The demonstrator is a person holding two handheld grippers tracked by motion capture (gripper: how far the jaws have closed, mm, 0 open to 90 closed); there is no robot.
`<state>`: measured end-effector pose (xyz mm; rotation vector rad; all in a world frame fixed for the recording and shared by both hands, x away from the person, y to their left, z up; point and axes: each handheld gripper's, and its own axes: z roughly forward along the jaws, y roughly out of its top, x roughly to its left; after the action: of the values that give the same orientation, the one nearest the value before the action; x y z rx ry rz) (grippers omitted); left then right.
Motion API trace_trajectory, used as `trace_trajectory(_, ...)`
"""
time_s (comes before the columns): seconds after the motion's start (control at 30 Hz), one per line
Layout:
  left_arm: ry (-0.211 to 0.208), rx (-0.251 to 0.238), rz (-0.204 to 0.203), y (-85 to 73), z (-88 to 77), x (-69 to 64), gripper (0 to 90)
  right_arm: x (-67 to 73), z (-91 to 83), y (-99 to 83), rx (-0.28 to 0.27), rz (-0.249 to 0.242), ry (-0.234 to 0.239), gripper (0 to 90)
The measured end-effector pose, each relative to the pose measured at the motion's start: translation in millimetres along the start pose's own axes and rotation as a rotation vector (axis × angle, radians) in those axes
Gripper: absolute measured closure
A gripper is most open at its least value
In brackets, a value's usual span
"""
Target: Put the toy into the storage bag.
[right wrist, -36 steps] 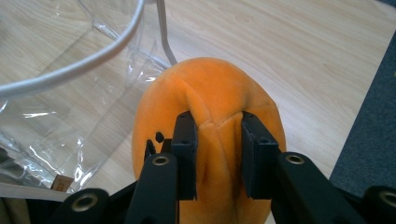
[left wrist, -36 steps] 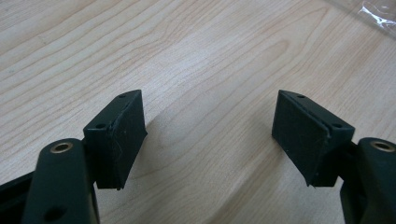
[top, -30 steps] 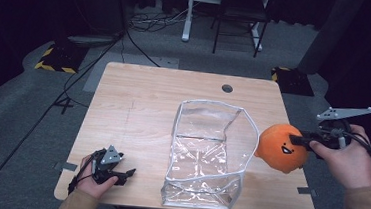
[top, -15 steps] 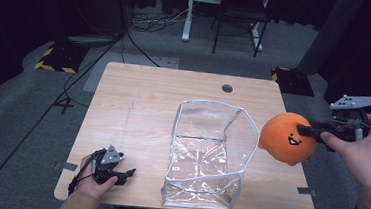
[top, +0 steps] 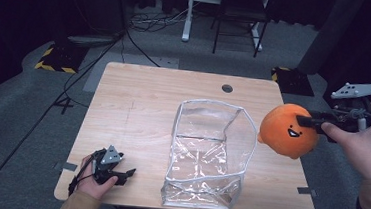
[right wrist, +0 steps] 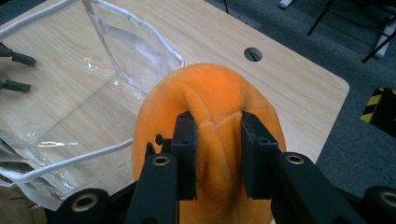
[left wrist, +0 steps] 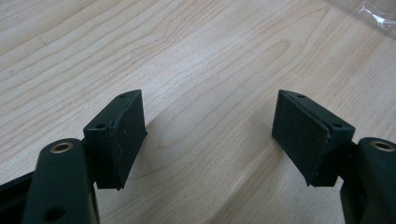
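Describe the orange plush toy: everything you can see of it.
The orange plush toy is round and soft, with a fuzzy, velvety surface and a small black face of two eyes and a smiling mouth. It hangs in the air off the table's right edge, beside the clear plastic bag and apart from it. The right gripper pinches a fold of its fabric between both jaws, puckering the plush there. Nothing else touches it.
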<state>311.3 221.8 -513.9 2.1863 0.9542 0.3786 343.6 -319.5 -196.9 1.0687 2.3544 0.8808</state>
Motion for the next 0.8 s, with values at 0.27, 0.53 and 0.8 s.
trace_trajectory(0.27,-0.005,-0.001,-0.003,0.1,0.3,0.0,26.1,4.0,-12.1,10.7,-0.034,-0.009,-0.003,70.4)
trace_trajectory(0.53,-0.01,-0.002,-0.006,0.2,0.8,0.0,26.1,13.8,-10.2,24.5,-0.053,-0.035,0.016,70.3)
trace_trajectory(0.8,-0.009,-0.004,-0.007,0.1,0.9,-0.1,26.1,28.0,5.9,44.9,-0.064,-0.079,0.054,70.3)
